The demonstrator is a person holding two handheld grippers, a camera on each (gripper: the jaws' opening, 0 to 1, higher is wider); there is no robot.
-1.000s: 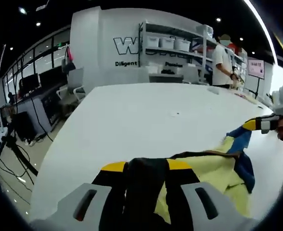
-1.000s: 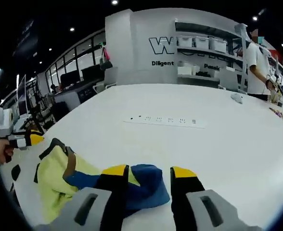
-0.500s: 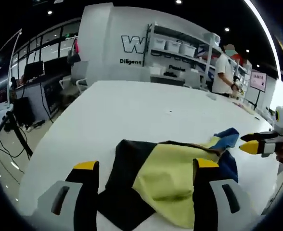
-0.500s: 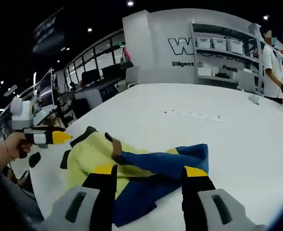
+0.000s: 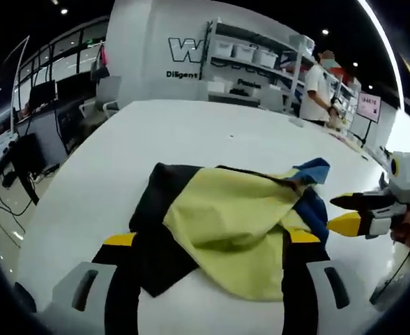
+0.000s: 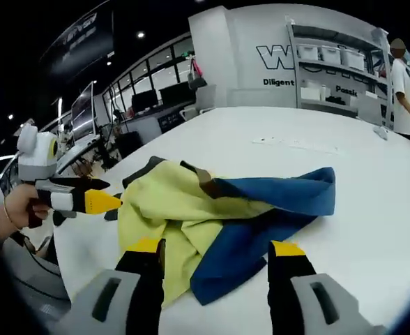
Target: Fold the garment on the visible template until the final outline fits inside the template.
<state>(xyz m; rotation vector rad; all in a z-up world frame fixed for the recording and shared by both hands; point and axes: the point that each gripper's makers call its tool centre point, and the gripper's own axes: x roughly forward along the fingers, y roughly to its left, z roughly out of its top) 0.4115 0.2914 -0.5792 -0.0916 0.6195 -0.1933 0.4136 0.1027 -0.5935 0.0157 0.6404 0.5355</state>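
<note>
A crumpled garment [image 5: 226, 216] of yellow, black and blue cloth lies loose on the white table [image 5: 156, 132]. In the left gripper view its black part [image 5: 153, 209] is at the left and a blue tip [image 5: 313, 171] at the right. My left gripper [image 5: 210, 241] stands open just short of the garment's near edge, gripping nothing. The right gripper [image 5: 334, 213] comes in from the right, open, beside the blue end. In the right gripper view the garment [image 6: 170, 202] spreads with its blue sleeve [image 6: 275, 199] to the right. My right gripper [image 6: 216, 246] is open over the near edge. The left gripper [image 6: 114, 194] sits open at the left in a hand.
A power strip [image 6: 299, 144] lies on the table beyond the garment. A person [image 5: 315, 84] stands at shelves with bins [image 5: 243, 52] at the back right. The table's left edge drops to a floor with desks and cables [image 5: 10, 202].
Both grippers have let go of the garment and drawn back from it. The cloth, held up a second ago, now lies spread on the table.
</note>
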